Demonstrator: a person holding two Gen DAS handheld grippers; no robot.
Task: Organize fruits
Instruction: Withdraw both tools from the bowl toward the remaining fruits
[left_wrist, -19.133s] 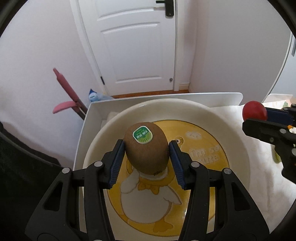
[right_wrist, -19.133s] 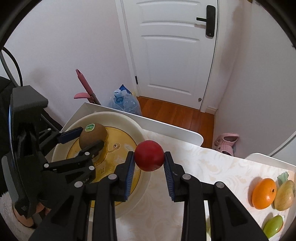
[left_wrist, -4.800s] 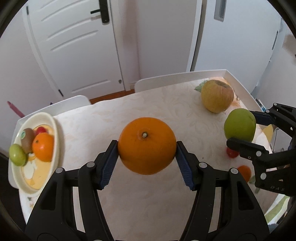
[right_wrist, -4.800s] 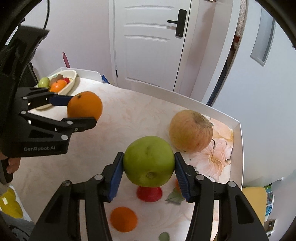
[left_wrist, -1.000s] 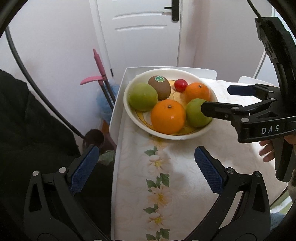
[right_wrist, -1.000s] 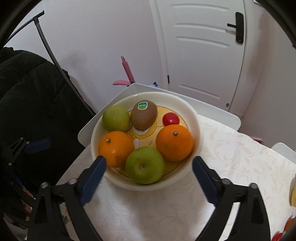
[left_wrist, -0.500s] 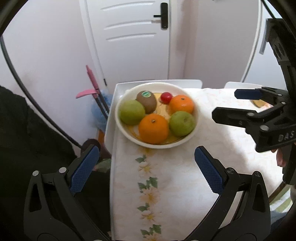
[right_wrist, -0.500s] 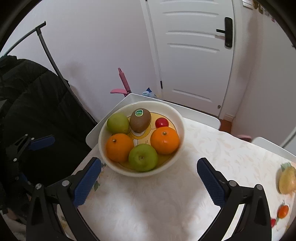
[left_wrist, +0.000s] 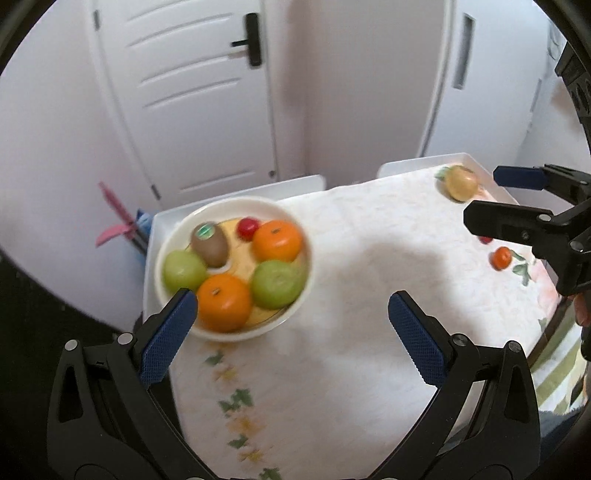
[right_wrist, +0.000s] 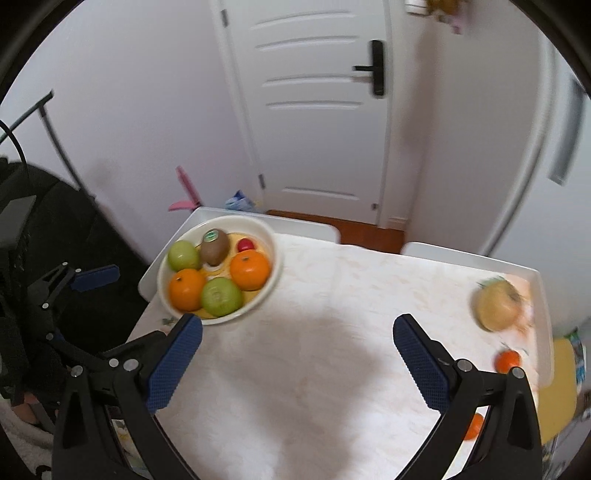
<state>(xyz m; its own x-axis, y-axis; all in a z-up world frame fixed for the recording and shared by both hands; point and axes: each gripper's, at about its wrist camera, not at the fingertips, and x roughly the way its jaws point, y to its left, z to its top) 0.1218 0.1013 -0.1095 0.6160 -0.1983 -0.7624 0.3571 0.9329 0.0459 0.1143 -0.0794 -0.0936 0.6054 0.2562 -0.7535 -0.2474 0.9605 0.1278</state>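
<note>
A cream bowl (left_wrist: 308, 254) (right_wrist: 275, 254) at the table's left end holds two oranges (left_wrist: 223, 308), two green apples (left_wrist: 277, 284), a kiwi (left_wrist: 209, 240) and a small red fruit (left_wrist: 246, 227). A yellowish pear-like fruit (left_wrist: 460, 182) (right_wrist: 496, 306) lies at the far right end, with small orange fruits (left_wrist: 501, 257) (right_wrist: 508, 361) near it. My left gripper (left_wrist: 291, 328) hangs open and empty above the table, just right of the bowl. My right gripper (right_wrist: 297, 347) is open and empty over the middle of the table, and it also shows in the left wrist view (left_wrist: 517, 199).
The table (right_wrist: 332, 295) has a white floral cloth and raised white edges. A white door (right_wrist: 314, 110) and walls stand behind it. A black padded object (right_wrist: 55, 240) and a pink-handled tool (right_wrist: 186, 192) sit left of the table. A yellow item (right_wrist: 563, 369) lies beyond the right edge.
Both grippers, open throughout, have pulled back and swung right over the last second; the bowl looks smaller and further left, and the fruits at the table's right end have come into view.
</note>
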